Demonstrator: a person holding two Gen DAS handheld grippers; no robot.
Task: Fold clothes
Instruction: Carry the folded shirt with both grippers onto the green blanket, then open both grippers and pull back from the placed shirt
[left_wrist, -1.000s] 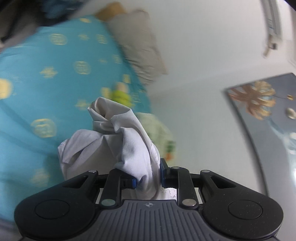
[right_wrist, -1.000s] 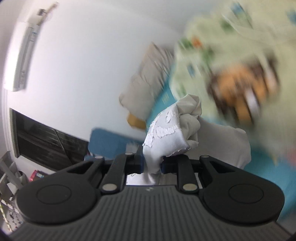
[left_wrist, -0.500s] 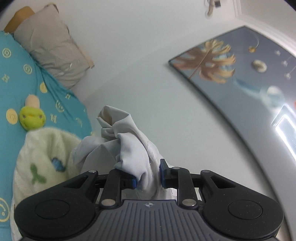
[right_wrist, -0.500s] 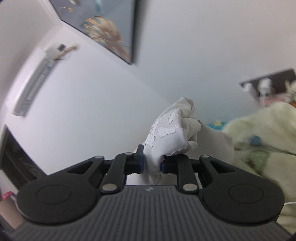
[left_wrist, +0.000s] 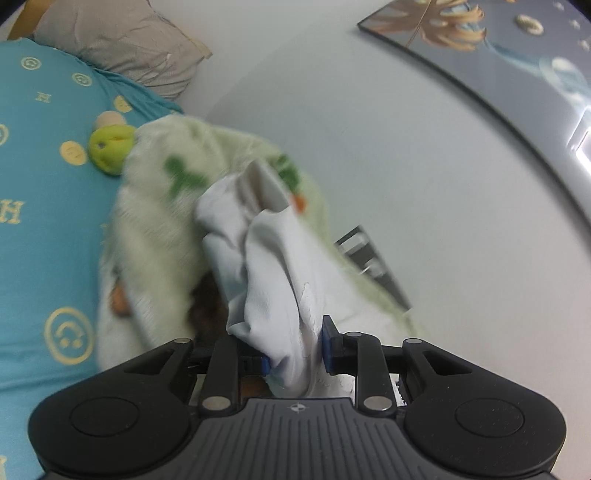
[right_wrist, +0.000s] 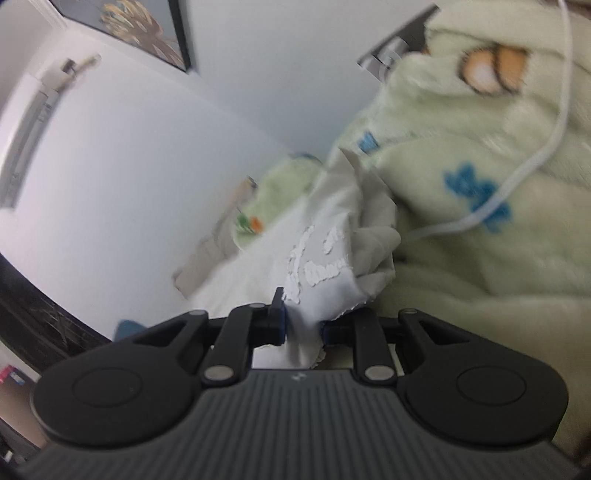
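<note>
Bed with turquoise patterned sheet (left_wrist: 40, 229): the broad, soft surface on which the work takes place, seen at left in the left wrist view. A grey pillow (left_wrist: 122, 40) lies at its head against the wall.

Pale green fleece blanket (right_wrist: 480, 229): a thick, plush heap with printed motifs, filling the right of the right wrist view; a white cable (right_wrist: 532, 162) trails across it. Bulky ground such as this would probably let a thin garment sag and wrinkle.

White garment (left_wrist: 266, 280): the task's thing, bunched and held above the blanket, spanning both tools. It reads as thin, light and wholly limp, with no stiffness to keep a crease; the raised white print (right_wrist: 317, 258) on it may be slightly tacky and stiffer than the plain cloth. Seams, hems or corners probably offer the surest hold, since gathered cloth hides the outline.

Left hand-held gripper (left_wrist: 295, 360): jaws opening, a wad of the garment between the blue pads, which still touch it.

Right hand-held gripper (right_wrist: 303, 328): jaws narrow, pinching a fold of the garment near the print.

Green plush toy (left_wrist: 110, 147): rests on the sheet, touching the blanket's edge.
</note>
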